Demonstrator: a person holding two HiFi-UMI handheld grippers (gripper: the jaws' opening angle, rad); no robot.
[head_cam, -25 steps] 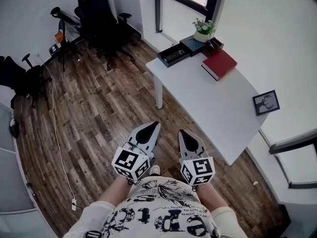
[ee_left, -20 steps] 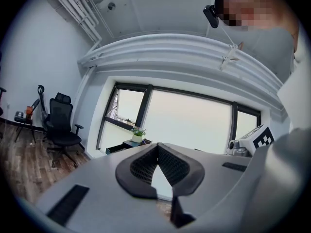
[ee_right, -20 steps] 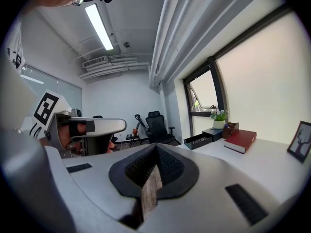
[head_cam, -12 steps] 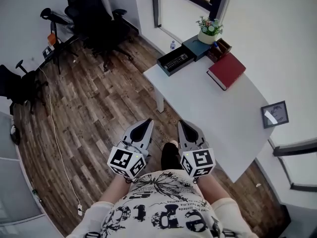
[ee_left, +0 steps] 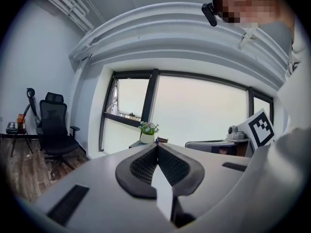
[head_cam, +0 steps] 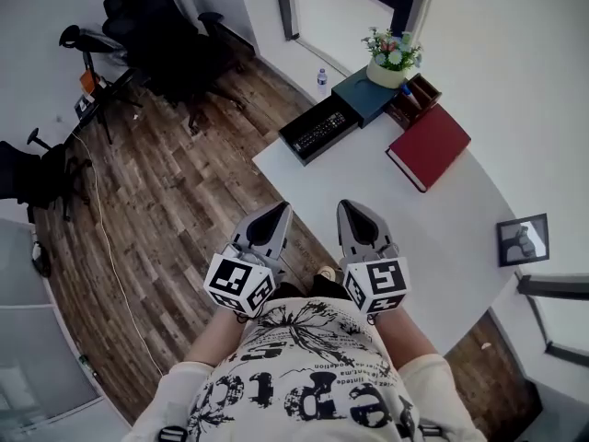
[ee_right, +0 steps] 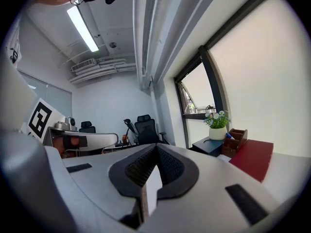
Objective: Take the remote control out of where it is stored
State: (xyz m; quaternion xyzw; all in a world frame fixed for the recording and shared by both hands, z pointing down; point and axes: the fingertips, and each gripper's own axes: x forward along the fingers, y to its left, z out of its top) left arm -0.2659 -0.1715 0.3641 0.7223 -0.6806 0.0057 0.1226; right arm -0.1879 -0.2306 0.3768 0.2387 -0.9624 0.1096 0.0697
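A black remote control [head_cam: 319, 133] lies in an open dark drawer [head_cam: 294, 144] that sticks out from a teal box [head_cam: 366, 93] at the far corner of the white table [head_cam: 405, 219]. My left gripper [head_cam: 279, 212] and right gripper [head_cam: 351, 208] are held side by side close to my body, well short of the drawer. Both are shut with nothing between the jaws. In the left gripper view the jaws [ee_left: 156, 147] meet at the tip, and the right gripper view shows its jaws [ee_right: 155, 147] closed too.
A red book [head_cam: 431, 145], a potted plant [head_cam: 392, 55] and a brown pen holder [head_cam: 416, 97] stand near the box. A framed picture [head_cam: 523, 238] lies on the table's right. Black office chairs [head_cam: 156, 30] and a cable [head_cam: 106, 247] occupy the wooden floor to the left.
The view has moved closer to the table, so the drawer and book sit lower and nearer. Both grippers stay shut and side by side.
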